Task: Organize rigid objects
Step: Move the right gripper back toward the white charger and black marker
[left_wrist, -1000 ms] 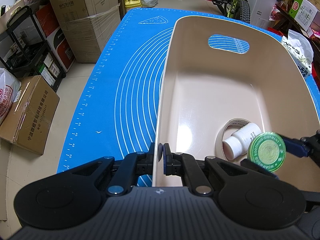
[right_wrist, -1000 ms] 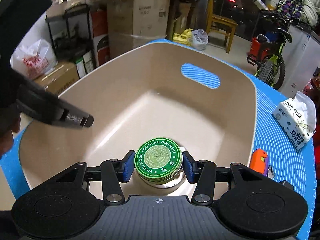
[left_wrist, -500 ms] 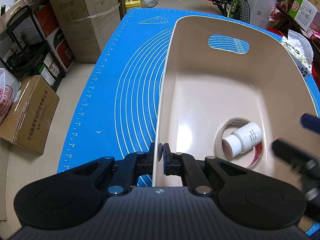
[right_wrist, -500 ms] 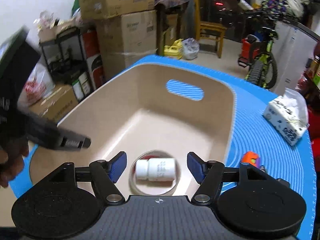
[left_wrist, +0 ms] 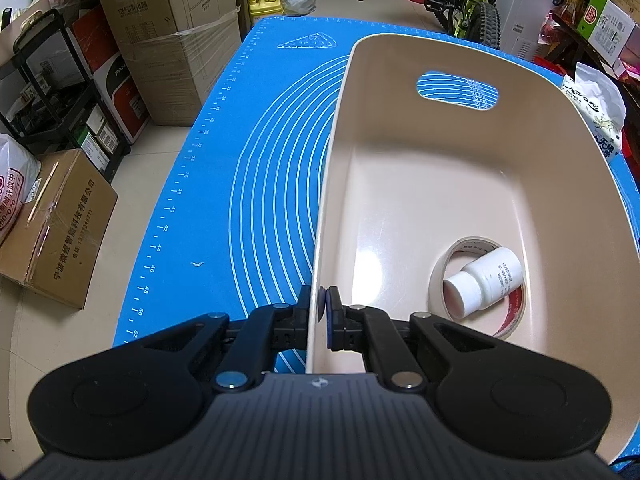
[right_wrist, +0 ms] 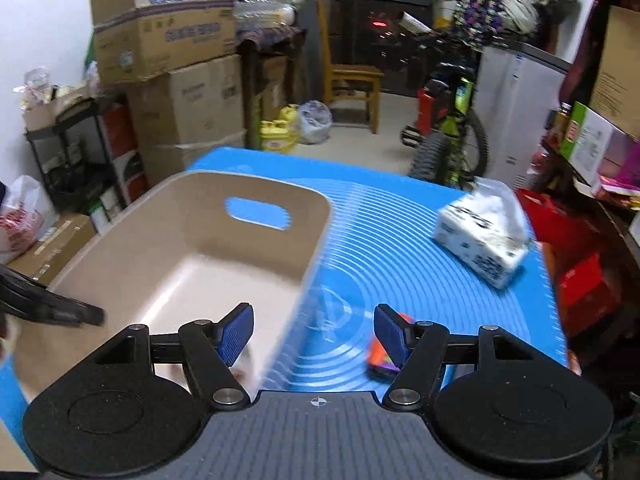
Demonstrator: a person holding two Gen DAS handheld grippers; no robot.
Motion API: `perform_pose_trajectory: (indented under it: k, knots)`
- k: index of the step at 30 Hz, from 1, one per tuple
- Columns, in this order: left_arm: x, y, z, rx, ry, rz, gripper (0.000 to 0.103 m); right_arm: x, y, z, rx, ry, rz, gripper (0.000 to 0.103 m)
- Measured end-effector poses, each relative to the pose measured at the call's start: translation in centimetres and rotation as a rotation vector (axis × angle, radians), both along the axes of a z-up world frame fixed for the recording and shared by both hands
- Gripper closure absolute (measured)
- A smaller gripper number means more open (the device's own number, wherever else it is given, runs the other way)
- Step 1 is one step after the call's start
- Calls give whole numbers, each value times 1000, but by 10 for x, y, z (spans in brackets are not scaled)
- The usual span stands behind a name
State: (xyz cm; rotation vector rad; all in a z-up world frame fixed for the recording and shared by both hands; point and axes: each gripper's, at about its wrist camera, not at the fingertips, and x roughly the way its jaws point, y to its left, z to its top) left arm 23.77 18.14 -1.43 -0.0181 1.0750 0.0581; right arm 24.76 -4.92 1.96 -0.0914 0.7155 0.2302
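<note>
Tub (left_wrist: 460, 184), big and beige, sits on a blue mat (left_wrist: 256, 184) with white curved lines. It has a handle hole cut in its far wall. Inside the tub, near the right side, a roll of tape (left_wrist: 516, 314) lies flat on the bottom. A small white bottle (left_wrist: 486, 280) lies on its side in the middle of the tape roll, with its cap end toward the camera.

The left gripper (left_wrist: 319, 310) is clamped on the left wall of the tub. One finger is outside the wall and one is inside, pressed tight with the thin rim between them.

The right gripper (right_wrist: 314, 334) is up above the mat, just beside the right side of the tub. Its two blue pads (right_wrist: 236, 330) stand wide apart with nothing between them. Its jaws have just been opening. This picture is blurry. A small orange toy (right_wrist: 380, 356) lies on the mat, partly hidden behind the right finger. I cannot tell what kind of toy it is. Farther back on the mat sits a white pack of tissues (right_wrist: 484, 236).

Around the table there are cardboard boxes (left_wrist: 168, 40), a wooden chair (right_wrist: 352, 84) and a bike (right_wrist: 452, 136).
</note>
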Motion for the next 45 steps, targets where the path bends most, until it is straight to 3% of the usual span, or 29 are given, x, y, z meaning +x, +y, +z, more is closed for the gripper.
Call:
perform_pose_trajectory:
  k: [5,9,15,22,31,40,45]
  knots:
    - [0,0,0,0,0,0,95,8,-16,-19,-34,78,-53,30]
    - [0,0,0,0,-1,-1,95,12,-14,-39,-58,158,-32,29]
    - [0,0,0,1,-1,0,95,18,-29,-46,44,224,-65,28]
    - [0,1,0,1,-1,-1,95,17,-33,-48,36,214,-106,30]
    - [0,1,1,-2,-3,-1,95,31,-49,-77,166,405,-176,42]
    - [0,2,1,-1,-3,-1,95,31,-50,-79,180,428,-202,47]
    - [0,2,0,4,-3,-2,95,31,-48,-79,135,443,-216,46]
